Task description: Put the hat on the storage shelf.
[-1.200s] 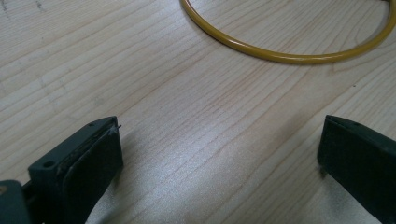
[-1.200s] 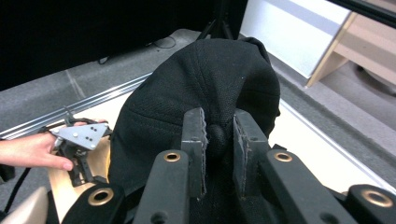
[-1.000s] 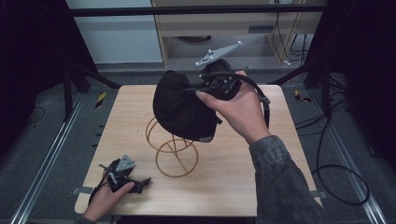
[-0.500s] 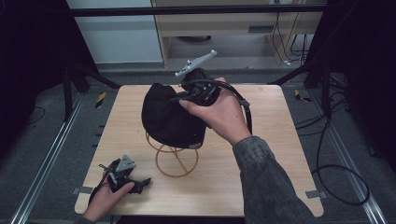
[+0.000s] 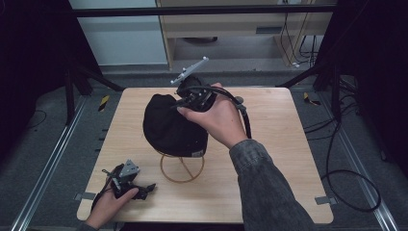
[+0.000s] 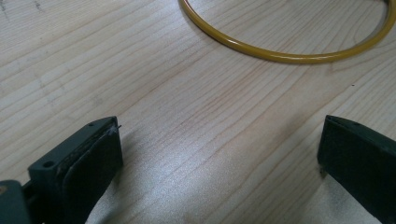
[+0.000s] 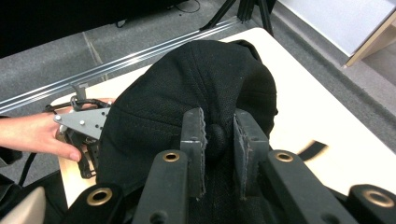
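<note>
While the right claw (image 7: 218, 140) pinched the black cap (image 5: 169, 126) by its crown button atop the wire stand (image 5: 182, 167) | seating looked nearly done, release left | left claw (image 6: 219, 158) gaped empty beside the stand's ring.

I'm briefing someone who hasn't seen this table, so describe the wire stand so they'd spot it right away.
Start at the light wooden table and look near its middle, below the black cap held by the right gripper. The stand is thin yellow-gold wire with a round ring base flat on the wood; nothing else on the table is a yellow ring.
</note>
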`<act>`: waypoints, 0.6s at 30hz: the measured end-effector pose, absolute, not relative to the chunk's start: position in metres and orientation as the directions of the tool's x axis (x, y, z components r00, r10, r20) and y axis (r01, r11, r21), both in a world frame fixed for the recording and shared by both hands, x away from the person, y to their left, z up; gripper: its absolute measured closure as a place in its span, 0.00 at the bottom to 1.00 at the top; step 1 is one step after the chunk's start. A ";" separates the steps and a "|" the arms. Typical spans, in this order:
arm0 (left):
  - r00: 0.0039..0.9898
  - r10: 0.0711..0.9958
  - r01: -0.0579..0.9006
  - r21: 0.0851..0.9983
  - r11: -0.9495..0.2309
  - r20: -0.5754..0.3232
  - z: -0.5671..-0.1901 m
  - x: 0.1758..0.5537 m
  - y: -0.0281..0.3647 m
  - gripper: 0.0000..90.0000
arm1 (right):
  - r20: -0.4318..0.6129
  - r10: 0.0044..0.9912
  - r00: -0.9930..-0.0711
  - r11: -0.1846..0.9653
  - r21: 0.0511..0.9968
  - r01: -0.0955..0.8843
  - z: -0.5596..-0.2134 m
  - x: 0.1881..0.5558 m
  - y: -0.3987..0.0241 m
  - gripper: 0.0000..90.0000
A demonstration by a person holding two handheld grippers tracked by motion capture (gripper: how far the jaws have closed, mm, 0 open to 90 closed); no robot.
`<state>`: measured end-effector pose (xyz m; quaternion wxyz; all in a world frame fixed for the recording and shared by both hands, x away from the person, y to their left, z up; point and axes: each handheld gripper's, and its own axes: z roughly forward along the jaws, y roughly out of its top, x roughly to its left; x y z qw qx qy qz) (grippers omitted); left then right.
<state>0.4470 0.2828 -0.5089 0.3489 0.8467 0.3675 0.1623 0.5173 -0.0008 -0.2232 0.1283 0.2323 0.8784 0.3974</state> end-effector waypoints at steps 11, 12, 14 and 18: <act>0.677 0.735 0.509 0.710 -0.487 0.018 -0.509 0.447 0.283 0.00 | -0.041 0.503 -0.864 0.605 0.731 0.317 -0.233 0.520 0.008 0.85; 0.678 0.735 0.509 0.710 -0.487 0.018 -0.509 0.447 0.283 0.00 | -0.040 0.501 -0.865 0.604 0.731 0.316 -0.234 0.521 0.008 0.85; 0.677 0.735 0.509 0.710 -0.487 0.018 -0.509 0.447 0.283 0.00 | -0.034 0.501 -0.865 0.601 0.732 0.320 -0.235 0.520 0.008 0.85; 0.677 0.735 0.509 0.710 -0.487 0.018 -0.509 0.447 0.283 0.00 | -0.033 0.499 -0.866 0.604 0.730 0.320 -0.237 0.520 0.007 0.85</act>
